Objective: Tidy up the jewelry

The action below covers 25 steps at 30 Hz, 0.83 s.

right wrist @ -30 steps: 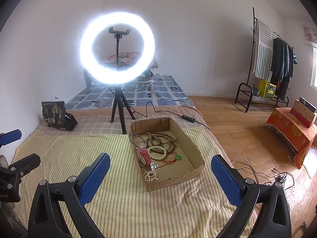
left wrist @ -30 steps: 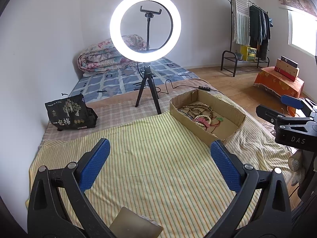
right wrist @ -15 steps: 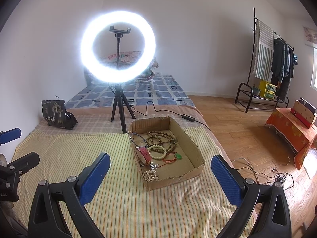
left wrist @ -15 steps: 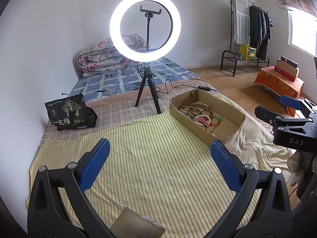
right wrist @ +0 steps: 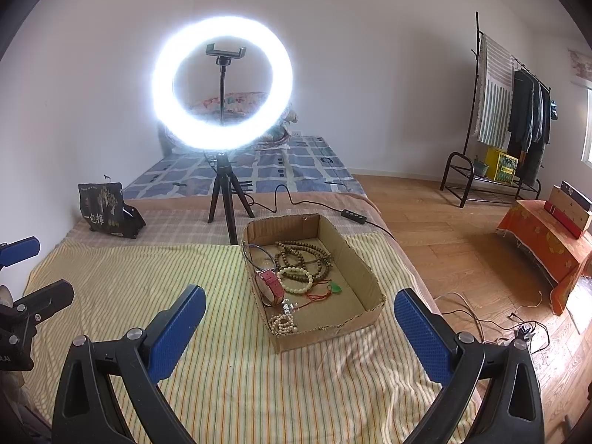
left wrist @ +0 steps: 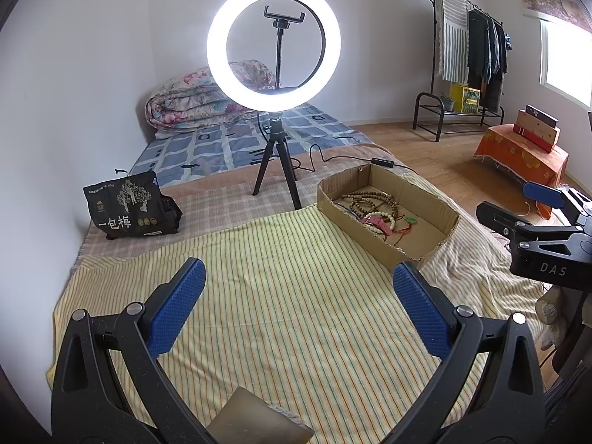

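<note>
The black bag (left wrist: 129, 209) bears "一包梅" in white (smaller print illegible). The right gripper (left wrist: 547, 229) body is marked "DAS".

A tan card (left wrist: 259, 421) is cut off by the bottom edge of the left wrist view, its type unclear. Small pale beads (right wrist: 283, 323) in the box (right wrist: 370, 277) blur together, and bag (right wrist: 100, 207) lettering beyond the box is unreadable.

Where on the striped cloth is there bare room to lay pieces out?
The yellow striped cloth is bare from the cardboard box across to its left edge, and forward to both open grippers. Inside the box, bead strings and a pink strap crowd the left half; its right floor is bare.
</note>
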### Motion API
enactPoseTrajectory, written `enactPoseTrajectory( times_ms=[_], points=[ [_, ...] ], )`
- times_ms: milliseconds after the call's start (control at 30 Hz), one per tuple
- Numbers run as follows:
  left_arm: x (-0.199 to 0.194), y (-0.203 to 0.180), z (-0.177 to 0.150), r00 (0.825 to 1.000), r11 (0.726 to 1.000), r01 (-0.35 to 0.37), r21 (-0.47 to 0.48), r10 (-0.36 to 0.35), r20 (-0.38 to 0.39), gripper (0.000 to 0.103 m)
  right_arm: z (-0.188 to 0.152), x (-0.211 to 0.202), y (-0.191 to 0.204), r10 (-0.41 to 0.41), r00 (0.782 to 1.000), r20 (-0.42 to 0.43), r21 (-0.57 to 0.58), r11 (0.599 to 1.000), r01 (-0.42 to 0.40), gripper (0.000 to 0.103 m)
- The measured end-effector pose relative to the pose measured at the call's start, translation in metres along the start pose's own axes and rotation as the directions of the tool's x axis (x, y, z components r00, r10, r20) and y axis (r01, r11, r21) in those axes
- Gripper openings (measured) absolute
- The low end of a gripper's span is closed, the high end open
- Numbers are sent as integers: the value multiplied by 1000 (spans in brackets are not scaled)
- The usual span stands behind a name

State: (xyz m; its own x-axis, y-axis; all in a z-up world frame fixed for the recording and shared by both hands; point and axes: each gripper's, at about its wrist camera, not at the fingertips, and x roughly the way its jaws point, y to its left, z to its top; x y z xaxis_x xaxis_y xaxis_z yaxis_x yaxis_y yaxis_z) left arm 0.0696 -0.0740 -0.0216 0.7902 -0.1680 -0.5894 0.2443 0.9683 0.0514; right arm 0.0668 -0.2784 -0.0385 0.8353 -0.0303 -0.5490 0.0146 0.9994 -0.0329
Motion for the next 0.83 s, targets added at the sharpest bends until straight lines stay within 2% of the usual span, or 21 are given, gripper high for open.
enactPoseTrajectory(
  times_ms=[667, 833],
  points=[
    [0, 2, 0, 1000, 1000, -2, -9, 2, 0, 103, -4, 6, 2, -4, 1000, -18, -15, 1000, 4, 103],
    [-2, 2, -3, 1000, 1000, -21, -11, 21, 13, 103, -5, 7, 1, -8, 1000, -21, -15, 1000, 8, 103]
  ],
)
